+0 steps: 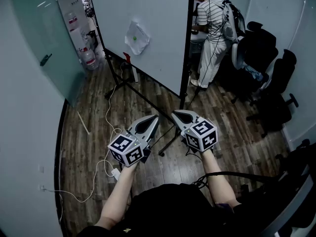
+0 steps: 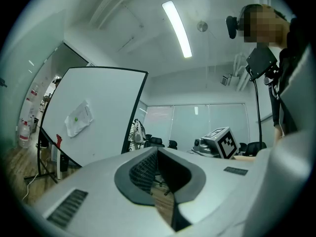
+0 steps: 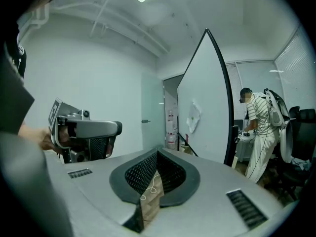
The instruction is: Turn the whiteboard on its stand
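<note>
White whiteboard (image 1: 148, 14): upright on black stand (image 1: 182, 98), wooden floor, well ahead of both claws. Left claw (image 1: 154, 118), right claw (image 1: 177, 114): closed, empty, side by side. Handling: probably best to approach the near black edge, part the jaws, grip the frame, swing slowly.

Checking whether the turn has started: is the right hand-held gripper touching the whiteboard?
Apart. In the right gripper view the right hand-held gripper is shut on nothing, and the whiteboard stands well beyond its tips, with open room between.
</note>
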Demonstrator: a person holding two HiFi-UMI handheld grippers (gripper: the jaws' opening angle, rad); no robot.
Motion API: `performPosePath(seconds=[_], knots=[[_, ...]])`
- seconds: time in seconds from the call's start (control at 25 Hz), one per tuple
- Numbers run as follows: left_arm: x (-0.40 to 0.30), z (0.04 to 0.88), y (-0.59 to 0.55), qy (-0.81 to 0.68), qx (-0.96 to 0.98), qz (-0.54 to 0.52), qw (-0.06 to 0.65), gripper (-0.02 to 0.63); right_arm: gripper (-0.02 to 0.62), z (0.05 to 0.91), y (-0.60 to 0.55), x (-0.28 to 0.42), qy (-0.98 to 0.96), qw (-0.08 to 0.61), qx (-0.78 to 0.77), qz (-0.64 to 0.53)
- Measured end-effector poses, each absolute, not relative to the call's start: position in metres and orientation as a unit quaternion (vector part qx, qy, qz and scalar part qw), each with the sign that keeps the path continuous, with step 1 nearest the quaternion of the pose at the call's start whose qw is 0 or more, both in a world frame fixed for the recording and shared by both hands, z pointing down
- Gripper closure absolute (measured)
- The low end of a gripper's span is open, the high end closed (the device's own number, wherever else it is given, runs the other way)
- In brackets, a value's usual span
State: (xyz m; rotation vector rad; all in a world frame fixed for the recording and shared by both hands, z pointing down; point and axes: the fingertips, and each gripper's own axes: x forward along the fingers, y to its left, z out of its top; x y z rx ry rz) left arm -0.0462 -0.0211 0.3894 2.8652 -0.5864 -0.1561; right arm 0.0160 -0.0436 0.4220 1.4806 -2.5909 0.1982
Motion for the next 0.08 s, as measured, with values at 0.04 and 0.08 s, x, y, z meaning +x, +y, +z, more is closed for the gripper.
performPosePath(seconds=[0.04,0.08], knots=[[-0.0458,0.3921,-0.0207,-0.199,0.973,-0.051,0.108,0.597,0.572,0.4241,-0.0433,0.0163,-0.864,0.075,0.494,0.068],[-0.0454,0.3949,-0.0202,-0.199,0.973,-0.049,0.110,0.597,0.571,0.4263,-0.0429,0.0167,-0.863,0.075,0.494,0.070]])
